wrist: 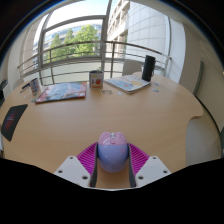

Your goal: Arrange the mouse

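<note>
A pale lilac-blue computer mouse (112, 150) sits between my two fingers, its nose pointing away from me over the round wooden table (90, 120). Both magenta pads (88, 157) press against its sides. My gripper (112, 164) is shut on the mouse, close above or at the table's near edge; I cannot tell whether the mouse touches the wood.
A blue mouse mat (62, 92) lies at the far left, another mat or magazine (128, 84) at the far right. A small can (96, 78) and a dark upright box (148, 68) stand at the back. A dark flat object (12, 120) lies at left. Windows and a balcony railing are behind.
</note>
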Tool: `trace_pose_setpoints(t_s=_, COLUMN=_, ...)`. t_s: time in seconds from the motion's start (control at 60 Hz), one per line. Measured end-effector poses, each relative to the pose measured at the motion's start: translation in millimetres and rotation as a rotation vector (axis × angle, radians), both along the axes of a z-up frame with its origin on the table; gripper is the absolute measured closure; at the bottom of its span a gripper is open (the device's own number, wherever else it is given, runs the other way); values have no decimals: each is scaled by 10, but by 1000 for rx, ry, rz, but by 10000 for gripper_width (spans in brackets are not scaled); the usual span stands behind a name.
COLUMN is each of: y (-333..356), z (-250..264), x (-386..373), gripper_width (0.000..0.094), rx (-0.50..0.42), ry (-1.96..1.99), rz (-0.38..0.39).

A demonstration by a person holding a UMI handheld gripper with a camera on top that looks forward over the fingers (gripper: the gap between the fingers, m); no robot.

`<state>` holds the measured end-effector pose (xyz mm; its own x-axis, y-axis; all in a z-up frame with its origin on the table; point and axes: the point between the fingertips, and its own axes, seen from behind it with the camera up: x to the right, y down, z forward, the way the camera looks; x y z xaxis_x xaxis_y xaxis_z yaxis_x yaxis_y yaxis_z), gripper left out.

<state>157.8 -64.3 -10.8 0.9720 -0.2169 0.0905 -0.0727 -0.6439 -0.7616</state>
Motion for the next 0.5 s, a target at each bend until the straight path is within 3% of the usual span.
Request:
trace_pose_setpoints(t_s=0.117, y=91, z=533, x=-56, gripper_width=494, rx=69, ry=-62, rz=-70)
trace_pose_setpoints(t_s=0.217, y=320, z=1456, x=-458, gripper_width=496, rx=221, ry=-69, rz=-133)
trace_pose_setpoints(t_s=0.3, y=590, z=2232, x=-1137, gripper_width=496, rx=346, ry=-63, rz=-137)
trace_pose_setpoints(t_s=0.4, y=916, z=2755, x=-2383, gripper_width=498, rx=438, ry=-15, rz=-63)
trace_pose_setpoints(t_s=0.5, y=1286, z=2478, x=-3555, gripper_width=498, rx=414, ry=57, rz=51)
